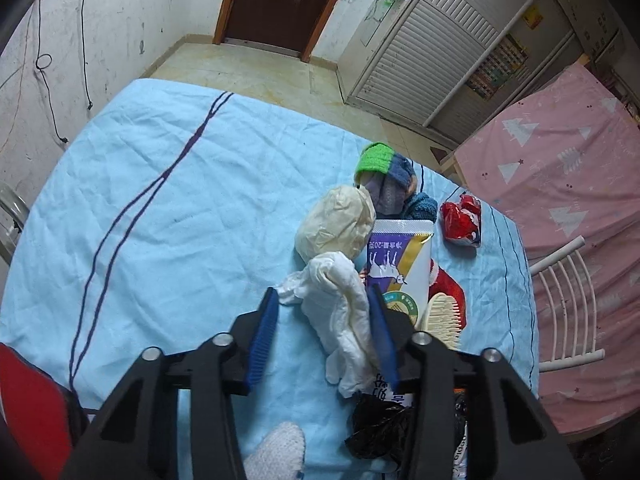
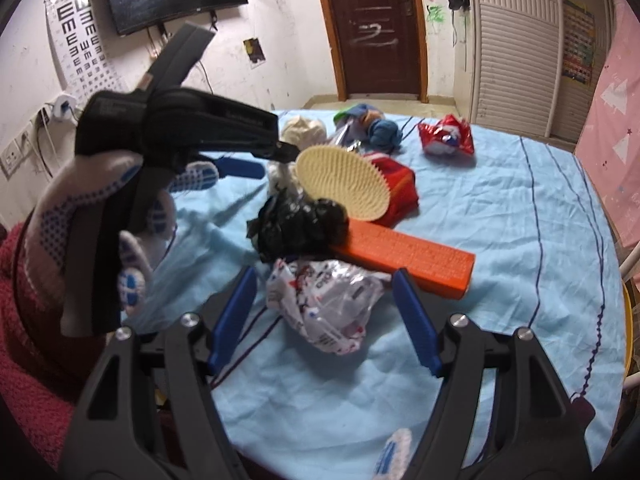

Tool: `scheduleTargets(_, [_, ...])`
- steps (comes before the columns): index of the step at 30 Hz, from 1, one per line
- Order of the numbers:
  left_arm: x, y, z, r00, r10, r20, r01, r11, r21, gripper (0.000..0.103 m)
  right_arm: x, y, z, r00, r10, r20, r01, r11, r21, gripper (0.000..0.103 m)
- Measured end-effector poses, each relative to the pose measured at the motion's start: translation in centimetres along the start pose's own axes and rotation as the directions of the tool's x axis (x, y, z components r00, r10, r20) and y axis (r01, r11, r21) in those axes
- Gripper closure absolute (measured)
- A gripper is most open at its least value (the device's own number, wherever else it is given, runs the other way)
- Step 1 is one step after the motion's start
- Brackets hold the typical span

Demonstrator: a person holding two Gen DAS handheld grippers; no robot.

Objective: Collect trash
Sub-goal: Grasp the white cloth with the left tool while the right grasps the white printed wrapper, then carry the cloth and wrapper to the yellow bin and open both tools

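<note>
Table [image 1: 160, 184] under a wrinkled light-blue cloth, bearing a mixed heap of trash and keepable goods. Left gripper [image 1: 322, 320]: fingers spread, straddling a crumpled white tissue [image 1: 340, 312] that lay on the cloth, the right finger touching or nearly touching it — not yet clenched. Right gripper [image 2: 324, 312]: fingers likewise released, set either side of a crumpled printed plastic wrapper [image 2: 328, 304], no pinch made. Further trash: a black plastic bag wad [image 2: 296, 228] just beyond the wrapper, a cream paper ball [image 1: 334, 224], a red crumpled wrapper [image 2: 446, 136] farther off. Non-trash mixed in: a cream hair brush [image 2: 344, 184] lying on a red cloth item [image 2: 396, 188], an orange box [image 2: 404, 256] touching the black wad and just beside the printed wrapper, a purple-and-white packet [image 1: 400, 268] against the tissue, knitted items [image 1: 384, 176] behind. Risks, as judged: the left fingers closing might catch the packet's edge along with the tissue, since the two lay in contact; the tissue, soft and trailing, might be pinched by one lobe only and tear or slip. The right fingers closing might nudge the orange box or skid over the slick film. The left gripper's body, with its gloved hand [image 2: 100, 216], stood close on the right gripper's left, so the two tools might crowd one another.
</note>
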State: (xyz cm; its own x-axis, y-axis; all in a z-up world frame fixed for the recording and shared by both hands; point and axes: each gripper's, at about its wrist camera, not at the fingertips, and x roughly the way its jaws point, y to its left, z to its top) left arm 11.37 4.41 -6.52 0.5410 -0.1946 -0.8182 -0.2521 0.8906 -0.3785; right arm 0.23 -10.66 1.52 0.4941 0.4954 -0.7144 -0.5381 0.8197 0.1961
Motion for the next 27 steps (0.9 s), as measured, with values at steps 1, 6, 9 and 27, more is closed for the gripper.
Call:
scheduleTargets(1, [0.1,-0.1,-0.1,1.000,-0.006,-0.002,0.006,1.000,-0.003,0.077,0.3,0.0,-0.1,1.000,-0.005,-0.012,0.005,1.000,-0.002,0.035])
scheduleTargets(6, [-0.2,-0.4,-0.5,1.000,-0.026,0.014,0.027,1.000,-0.002,0.096,1.7,-0.1,-0.4,0.997,-0.023,-0.068,0.023,1.000,0.001,0.037])
scheduleTargets(9, [-0.8,-0.5,-0.5,0.999,-0.028,0.033,0.028,1.000,-0.004,0.097,2.0,0.0,-0.5,0.996,-0.025,-0.081,0.025,1.000,-0.006,0.056])
scheduleTargets(27, [-6.6,-2.2,-0.8,0.988,-0.041,0.147,0.035,0.998,0.044,0.097,-2.5,-1.1,0.0,0.998,-0.041,0.054,0.041,0.999,0.006,0.062])
